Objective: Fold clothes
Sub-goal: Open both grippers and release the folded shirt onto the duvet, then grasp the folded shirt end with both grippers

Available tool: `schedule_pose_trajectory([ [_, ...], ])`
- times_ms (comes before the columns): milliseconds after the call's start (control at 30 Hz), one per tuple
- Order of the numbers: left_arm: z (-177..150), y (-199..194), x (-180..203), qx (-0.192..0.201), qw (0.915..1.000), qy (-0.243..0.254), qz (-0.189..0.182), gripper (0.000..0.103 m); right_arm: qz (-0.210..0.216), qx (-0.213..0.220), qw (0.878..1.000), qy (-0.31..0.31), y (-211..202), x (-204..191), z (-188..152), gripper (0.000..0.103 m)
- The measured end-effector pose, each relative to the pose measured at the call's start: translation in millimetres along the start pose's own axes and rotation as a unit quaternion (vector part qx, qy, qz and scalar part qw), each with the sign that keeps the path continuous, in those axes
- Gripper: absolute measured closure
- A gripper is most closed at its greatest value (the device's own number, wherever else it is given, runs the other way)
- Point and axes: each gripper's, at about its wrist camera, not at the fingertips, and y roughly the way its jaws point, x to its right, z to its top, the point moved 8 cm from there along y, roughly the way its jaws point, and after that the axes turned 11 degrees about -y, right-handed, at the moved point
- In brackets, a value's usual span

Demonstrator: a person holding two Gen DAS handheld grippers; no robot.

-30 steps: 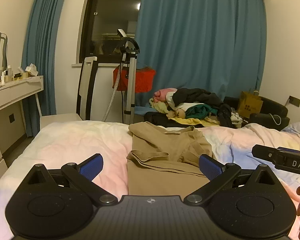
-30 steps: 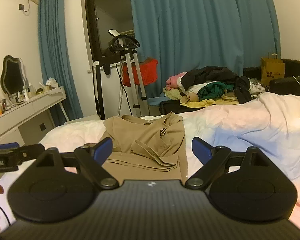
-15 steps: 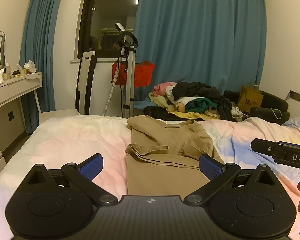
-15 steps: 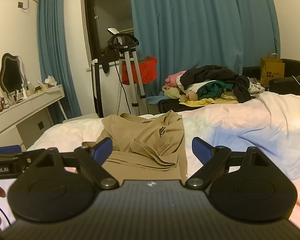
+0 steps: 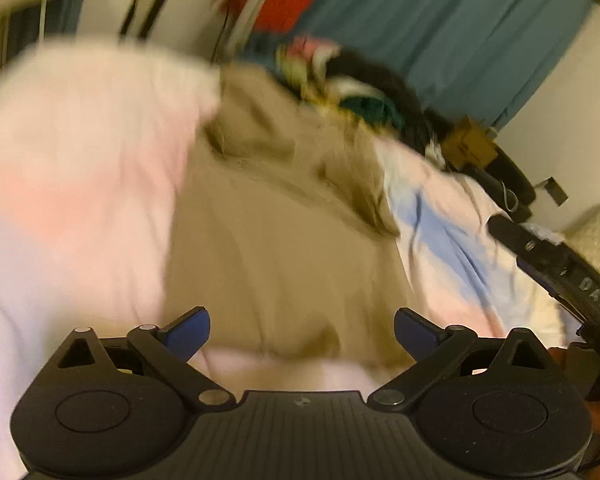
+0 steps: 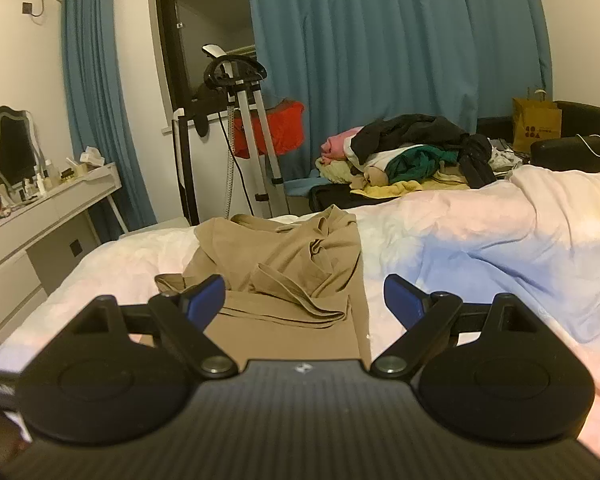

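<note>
A tan garment lies partly folded on the pastel bed cover, its sleeves bunched on top. In the blurred left wrist view the same garment fills the middle, with its near hem just beyond the fingertips. My left gripper is open and empty, tilted down over the garment's near end. My right gripper is open and empty, held level above the near part of the garment. The right gripper's body shows at the right edge of the left wrist view.
A heap of mixed clothes lies beyond the bed's far side. A garment steamer stand and red cloth stand by the blue curtains. A white dresser with a mirror is at the left. A paper bag stands at the right.
My left gripper has tipped sharply downward and rolled, moving closer to the garment's near hem; its view is now blurred. My right gripper has stayed nearly still. Both stay open.
</note>
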Motion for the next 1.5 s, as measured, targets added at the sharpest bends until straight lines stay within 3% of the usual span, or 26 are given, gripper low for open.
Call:
schedule_pose_trajectory([
  [167, -11.9, 34.8, -32.0, -0.073, 0.9915, -0.106, -0.02, 0.013, 0.002, -0.023, 1.0, 0.018, 6.0, 2.6, -7.8, 0.015],
  [267, -8.9, 44.6, -51.6, -0.068, 0.9831, -0.167, -0.033, 0.017, 0.013, -0.06, 0.996, 0.064, 15.4, 7.3, -21.1, 0.015],
  [367, -2.1, 46.5, -63.9, -0.048, 0.9783, -0.198, -0.035, 0.03, 0.039, -0.1, 0.984, 0.142, 24.0, 13.6, -38.9, 0.015],
  [467, 2.6, 46.1, -77.5, -0.031, 0.972, -0.231, -0.032, 0.047, 0.105, -0.13, 0.953, 0.253, 31.1, 13.9, -58.0, 0.014],
  [533, 4.2, 45.3, -84.3, -0.023, 0.9661, -0.255, -0.034, 0.059, 0.167, -0.147, 0.916, 0.333, 37.0, 5.6, -70.3, 0.014],
  [567, 5.8, 44.1, -86.5, -0.02, 0.9638, -0.263, -0.037, 0.062, 0.185, -0.158, 0.901, 0.359, 39.8, -0.2, -77.1, 0.014],
  [633, 8.7, 41.7, -89.8, -0.008, 0.9607, -0.275, -0.039, 0.082, 0.214, -0.182, 0.871, 0.402, 45.5, -12.4, -91.0, 0.014],
  [700, 14.4, 39.2, -88.0, 0.005, 0.9591, -0.28, -0.044, 0.091, 0.242, -0.204, 0.838, 0.444, 50.8, -24.3, -104.2, 0.013],
  [800, 18.1, 32.6, -85.0, 0.019, 0.9597, -0.275, -0.051, 0.094, 0.245, -0.225, 0.82, 0.467, 57.3, -32.6, -118.6, 0.014],
  [867, 18.4, 27.1, -81.1, 0.028, 0.9599, -0.273, -0.055, 0.094, 0.216, -0.215, 0.824, 0.478, 59.6, -24.4, -124.3, 0.018],
  [900, 18.6, 24.4, -79.1, 0.032, 0.9599, -0.272, -0.058, 0.095, 0.193, -0.21, 0.827, 0.485, 60.1, -16.6, -127.7, 0.031],
  [967, 20.5, 21.6, -76.4, 0.039, 0.9593, -0.272, -0.064, 0.095, 0.15, -0.197, 0.826, 0.506, 59.6, 1.3, -134.5, 0.039],
  [1033, 22.2, 19.3, -72.9, 0.046, 0.9588, -0.271, -0.071, 0.095, 0.12, -0.185, 0.821, 0.527, 57.8, 16.5, -139.8, 0.055],
  [1067, 22.1, 17.8, -72.6, 0.047, 0.9586, -0.271, -0.073, 0.095, 0.104, -0.183, 0.824, 0.525, 56.6, 22.0, -141.4, 0.066],
  [1233, 22.0, 11.0, -69.5, 0.053, 0.959, -0.266, -0.081, 0.095, 0.072, -0.171, 0.839, 0.512, 52.6, 31.0, -138.9, 0.072],
  [1300, 22.8, 9.5, -65.8, 0.057, 0.9607, -0.258, -0.086, 0.095, 0.068, -0.168, 0.847, 0.501, 52.1, 31.6, -137.4, 0.086],
  [1500, 23.2, -15.0, -53.2, 0.076, 0.9635, -0.234, -0.106, 0.097, 0.077, -0.128, 0.881, 0.448, 35.1, 38.5, -109.1, 0.092],
])
